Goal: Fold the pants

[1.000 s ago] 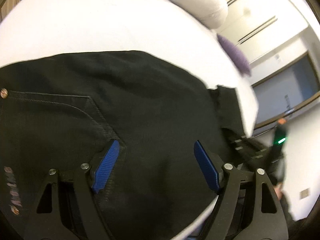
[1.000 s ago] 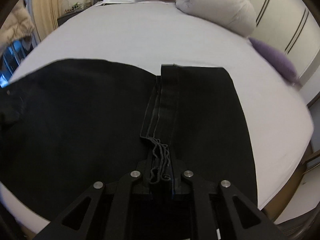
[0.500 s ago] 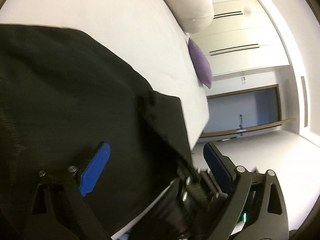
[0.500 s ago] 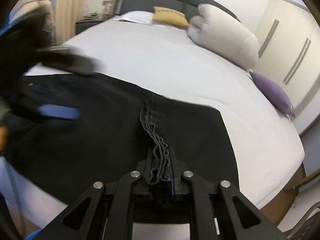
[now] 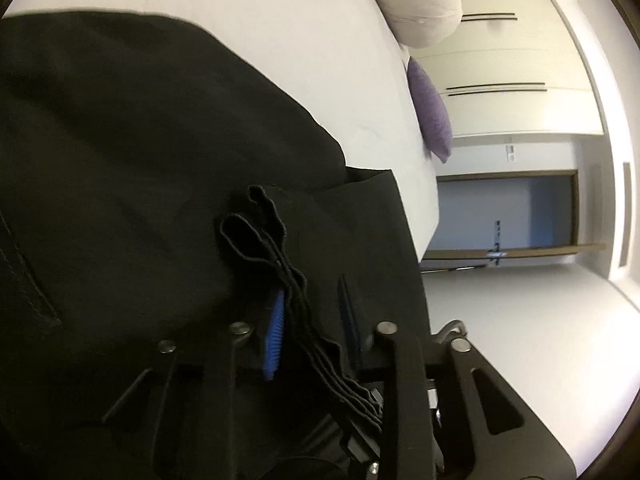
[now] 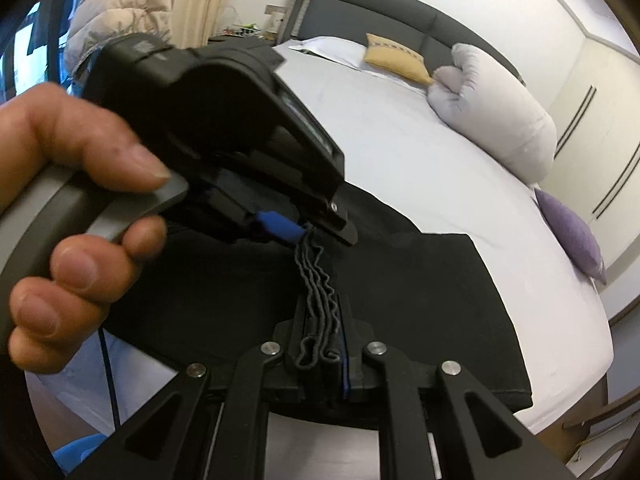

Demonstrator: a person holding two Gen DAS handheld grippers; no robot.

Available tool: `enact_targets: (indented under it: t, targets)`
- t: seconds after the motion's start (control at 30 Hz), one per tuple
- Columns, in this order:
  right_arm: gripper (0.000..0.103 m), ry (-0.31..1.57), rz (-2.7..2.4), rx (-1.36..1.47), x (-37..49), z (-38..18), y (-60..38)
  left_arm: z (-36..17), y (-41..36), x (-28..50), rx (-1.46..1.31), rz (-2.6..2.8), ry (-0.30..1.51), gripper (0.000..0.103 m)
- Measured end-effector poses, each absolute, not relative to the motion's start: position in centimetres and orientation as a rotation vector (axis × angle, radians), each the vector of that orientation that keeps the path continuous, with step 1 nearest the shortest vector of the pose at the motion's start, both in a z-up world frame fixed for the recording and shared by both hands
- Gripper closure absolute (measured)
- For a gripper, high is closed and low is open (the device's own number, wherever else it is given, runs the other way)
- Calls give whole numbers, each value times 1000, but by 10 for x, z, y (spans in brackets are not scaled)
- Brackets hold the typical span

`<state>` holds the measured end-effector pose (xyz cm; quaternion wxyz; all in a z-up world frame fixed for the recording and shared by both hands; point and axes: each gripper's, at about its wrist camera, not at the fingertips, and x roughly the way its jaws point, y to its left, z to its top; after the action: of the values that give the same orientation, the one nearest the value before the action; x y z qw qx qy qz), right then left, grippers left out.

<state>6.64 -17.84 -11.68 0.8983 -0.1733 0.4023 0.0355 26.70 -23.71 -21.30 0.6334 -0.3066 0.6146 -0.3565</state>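
Observation:
Black pants (image 5: 140, 168) lie spread on the white bed (image 5: 304, 40); they also show in the right wrist view (image 6: 420, 292). My right gripper (image 6: 324, 344) is shut on the bunched hem layers (image 6: 316, 280) and holds them above the bed. My left gripper (image 5: 312, 320) has come in from the left around the same bunched hem edges (image 5: 280, 256), its blue pads (image 5: 275, 332) narrowed on either side of them. In the right wrist view the left gripper (image 6: 308, 232) meets the hem's far end, held by a hand (image 6: 80, 216).
A grey rolled duvet (image 6: 496, 120), a purple cushion (image 6: 572, 236) and a yellow pillow (image 6: 396, 58) lie toward the headboard. White wardrobes (image 5: 500, 72) and a door (image 5: 504, 212) stand beyond the bed's right edge. A chair (image 6: 600, 432) stands at the bed corner.
My left gripper swung from the pants' pocket area over to the hem held by my right gripper and narrowed its jaws around it. My right gripper lifted the hem.

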Motion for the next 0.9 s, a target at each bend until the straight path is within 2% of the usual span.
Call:
enact_targets:
  t: [0.1, 0.37, 0.8, 0.9]
  targets:
    - [90, 821, 96, -373, 67, -113, -173, -207, -226, 268, -658, -825, 1388, 93]
    - [90, 789, 178, -406, 64, -105, -149, -175, -195, 265, -523, -829, 1324, 94]
    - [89, 860, 275, -447, 81, -134, -110, -206, -146, 270, -569, -708, 1343, 94]
    - [85, 899, 292, -456, 88, -143, -110, -219, -140, 268, -570, -693, 1353, 94]
